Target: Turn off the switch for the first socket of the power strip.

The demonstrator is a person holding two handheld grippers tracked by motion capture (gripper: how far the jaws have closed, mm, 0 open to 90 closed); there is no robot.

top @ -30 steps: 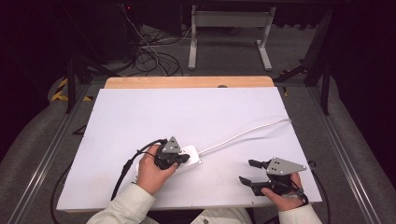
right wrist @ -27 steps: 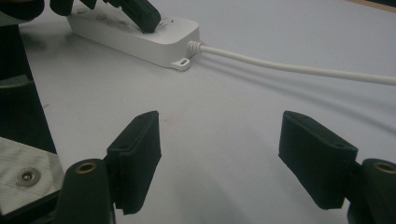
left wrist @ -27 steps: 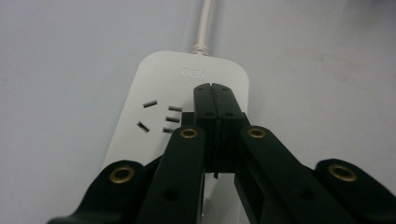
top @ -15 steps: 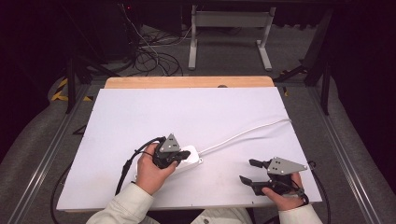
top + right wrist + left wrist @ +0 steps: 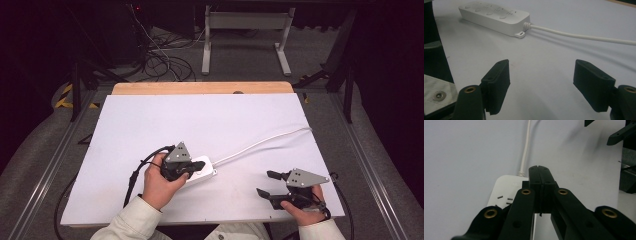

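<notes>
**White power strip at the near left of the counter**

We see a white power strip [image 5: 200, 169] lying flat on the white counter [image 5: 210, 125], its white cord [image 5: 260, 144] running off to the far right. Our left tongs [image 5: 189, 167] hover over it, clenched on nothing. Our right tongs [image 5: 264, 183] sit released at the near right. The right gripper view shows a row of round buttons on the power strip [image 5: 495, 16]; the left gripper view shows socket slots [image 5: 504, 197].
</notes>
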